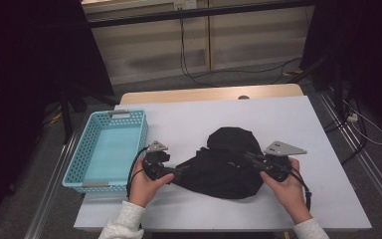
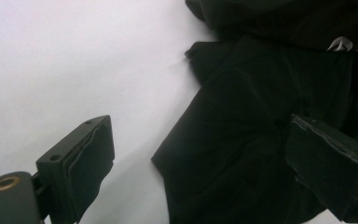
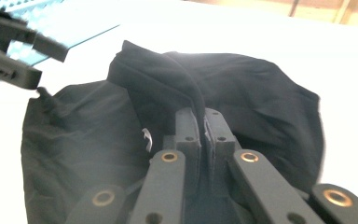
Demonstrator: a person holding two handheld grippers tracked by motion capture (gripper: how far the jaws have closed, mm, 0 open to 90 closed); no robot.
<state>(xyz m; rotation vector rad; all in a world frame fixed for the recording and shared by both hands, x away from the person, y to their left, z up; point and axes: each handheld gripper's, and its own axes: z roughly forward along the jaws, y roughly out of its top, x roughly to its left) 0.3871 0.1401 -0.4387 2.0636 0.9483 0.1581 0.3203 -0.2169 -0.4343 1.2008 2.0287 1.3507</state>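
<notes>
— One bench (image 1: pixel 323 199), one blue basket (image 1: pixel 110 149), one black garment (image 1: pixel 226 164), two grippers. Which way does the garment run?

— Its long axis lies across the bench, left to right, bunched into a mound at the middle, just right of the basket. It is plain black, soft and creased.

— And the fingers?

— The left gripper (image 2: pixel 205 172) stands spread, cloth lying between. The right gripper (image 3: pixel 204 128) pinches a fold of the garment.
</notes>
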